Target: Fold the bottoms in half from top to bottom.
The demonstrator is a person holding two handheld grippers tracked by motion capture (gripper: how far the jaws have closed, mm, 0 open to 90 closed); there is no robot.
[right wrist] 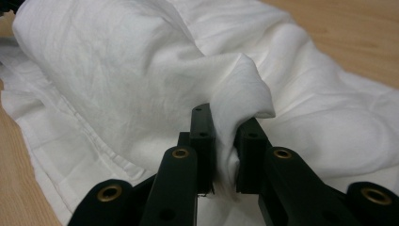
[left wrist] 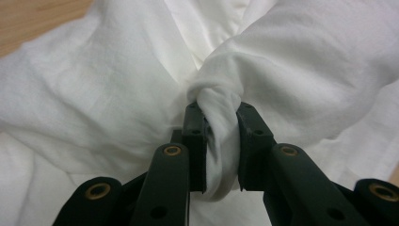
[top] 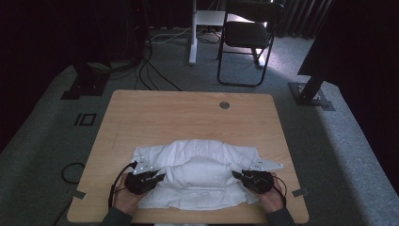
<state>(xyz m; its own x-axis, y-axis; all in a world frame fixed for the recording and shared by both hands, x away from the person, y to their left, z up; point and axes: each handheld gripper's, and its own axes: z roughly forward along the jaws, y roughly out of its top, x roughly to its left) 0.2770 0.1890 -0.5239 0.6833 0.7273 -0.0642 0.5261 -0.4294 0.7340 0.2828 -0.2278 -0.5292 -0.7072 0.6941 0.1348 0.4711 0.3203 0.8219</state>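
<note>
- Left gripper (left wrist: 218, 123): pinching a bunched twist of white cloth (left wrist: 291, 70) between both pads.
- Right gripper (right wrist: 225, 136): clamped on a raised fold of the same cloth.
- Cloth (top: 200, 172): heaped on the near half of the wooden table (top: 188, 115), hemmed edge just inside the near rim, side edges short of the table's sides.
- Beyond the heap: bare tabletop up to the round grommet (top: 224, 105).

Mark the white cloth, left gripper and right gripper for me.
white cloth (top: 197, 162): high view, middle of the raised fold.
left gripper (left wrist: 221, 136): left gripper view, midway between its fingertips, on the pinched bunch of fabric.
right gripper (right wrist: 226, 141): right gripper view, midway between its fingertips, on the clamped fold.
</note>
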